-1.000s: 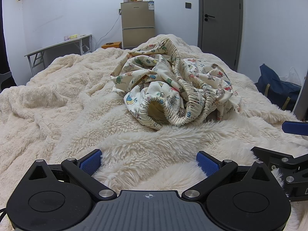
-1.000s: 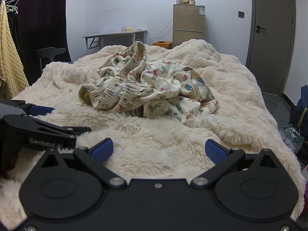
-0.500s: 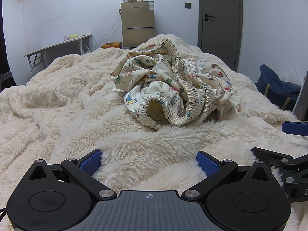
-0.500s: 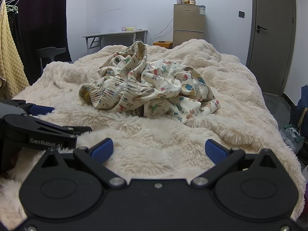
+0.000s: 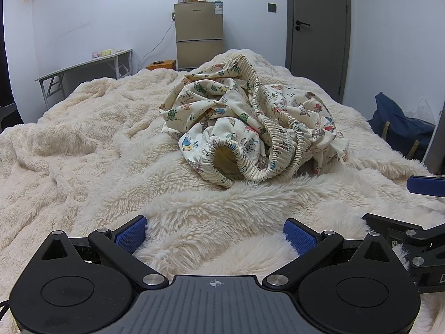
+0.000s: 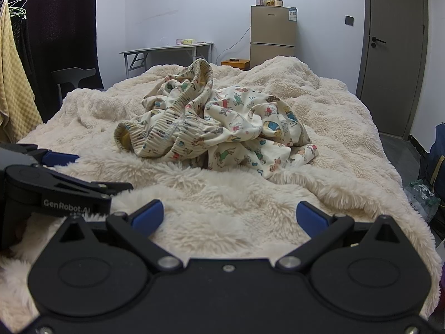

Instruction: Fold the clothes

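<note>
Yellow cloth point(image 6: 14, 83) on hangers shows only in the right view. Both grippers, left gripper point(image 5: 215, 235) and right gripper point(image 6: 229, 215), gape wide, holding nothing. Crumpled cartoon-print pajamas point(image 5: 250, 128) lie mid-bed point(image 5: 83, 144).

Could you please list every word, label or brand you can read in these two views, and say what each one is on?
"GenRobot.AI": white lettering on the side of the left gripper, seen in the right wrist view.
Small brand strip and sticker on the fridge: too small to read.
A single cut-off letter on the right gripper: not readable.
</note>
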